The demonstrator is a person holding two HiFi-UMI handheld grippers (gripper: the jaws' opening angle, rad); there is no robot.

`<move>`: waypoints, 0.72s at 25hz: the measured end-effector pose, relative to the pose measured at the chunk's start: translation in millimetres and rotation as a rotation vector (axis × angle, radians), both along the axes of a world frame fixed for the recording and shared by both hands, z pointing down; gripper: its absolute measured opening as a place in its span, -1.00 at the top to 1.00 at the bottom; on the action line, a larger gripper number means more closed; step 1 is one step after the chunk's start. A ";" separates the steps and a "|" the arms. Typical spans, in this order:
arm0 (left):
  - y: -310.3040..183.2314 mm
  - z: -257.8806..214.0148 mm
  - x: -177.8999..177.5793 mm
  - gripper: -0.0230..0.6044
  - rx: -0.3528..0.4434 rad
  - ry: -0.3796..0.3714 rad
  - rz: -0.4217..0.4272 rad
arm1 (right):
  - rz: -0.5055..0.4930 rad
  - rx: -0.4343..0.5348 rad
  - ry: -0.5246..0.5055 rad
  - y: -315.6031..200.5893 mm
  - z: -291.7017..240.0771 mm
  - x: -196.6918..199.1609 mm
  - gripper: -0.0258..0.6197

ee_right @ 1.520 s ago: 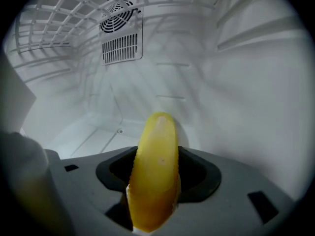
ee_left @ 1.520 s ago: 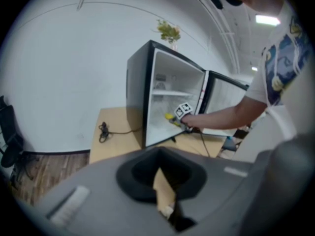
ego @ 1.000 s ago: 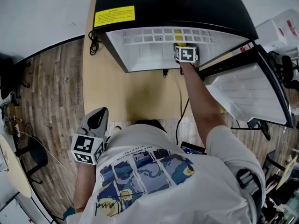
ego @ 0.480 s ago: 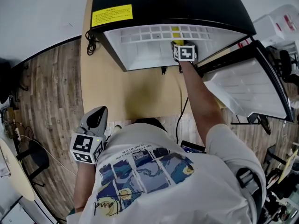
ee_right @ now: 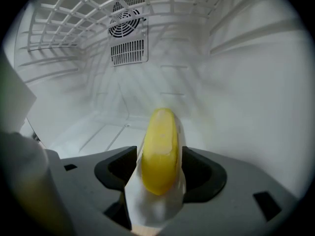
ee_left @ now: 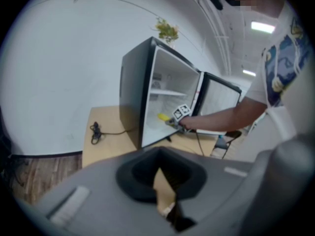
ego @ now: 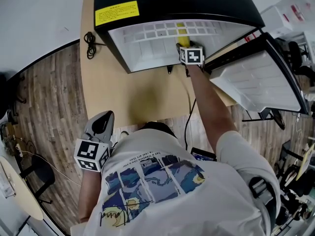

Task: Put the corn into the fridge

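Right gripper point(ee_right: 160, 167): the jaws are clamping the corn point(ee_right: 160, 149) from both sides. The yellow cob is standing between them, its blunt tip pointing at the back wall, with a white wrap showing round its lower part.

Gripper and corn are both sitting inside the fridge point(ego: 172, 4), under the wire shelf point(ee_right: 74, 18). The round fan grille point(ee_right: 127, 23) is showing on the back wall, up and to the left. Whether the corn is touching the white bottom of the fridge cannot be told.

Head view: the corn is showing as a short yellow strip just beyond the right gripper's marker cube, in the mouth of the fridge. The person's right arm is lying stretched out over the table point(ego: 133, 97).

The fridge is standing on the far part of the table, with its door point(ego: 256, 77) hanging wide open to the right. A yellow label point(ego: 117, 13) is sitting on its black top, print too small to read. A black cable point(ego: 89, 39) is lying coiled on the table just left of the fridge. In the left gripper view a small plant point(ee_left: 167, 31) is standing on top of the fridge.

Left gripper point(ego: 100, 126): the jaws are resting together with nothing between them. It is hanging low at the person's left side, beside the near edge of the table, over the wood floor point(ego: 49, 97) and well apart from the fridge. Its camera is looking at the open fridge from the side, with the right gripper and corn showing small inside, below the shelf
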State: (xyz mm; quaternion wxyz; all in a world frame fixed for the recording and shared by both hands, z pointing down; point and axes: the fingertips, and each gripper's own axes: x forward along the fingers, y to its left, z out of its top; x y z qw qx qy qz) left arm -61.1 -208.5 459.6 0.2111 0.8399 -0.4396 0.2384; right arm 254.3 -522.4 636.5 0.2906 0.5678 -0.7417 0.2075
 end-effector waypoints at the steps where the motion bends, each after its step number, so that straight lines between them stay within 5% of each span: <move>1: 0.5 0.2 -1.3 0.90 0.000 0.003 0.007 | 0.004 0.001 0.000 3.5 -1.0 -0.1 0.13; 18: 30.7 -2.7 -37.1 0.90 0.034 0.060 0.117 | 0.079 0.019 0.014 92.0 -24.5 -3.8 0.13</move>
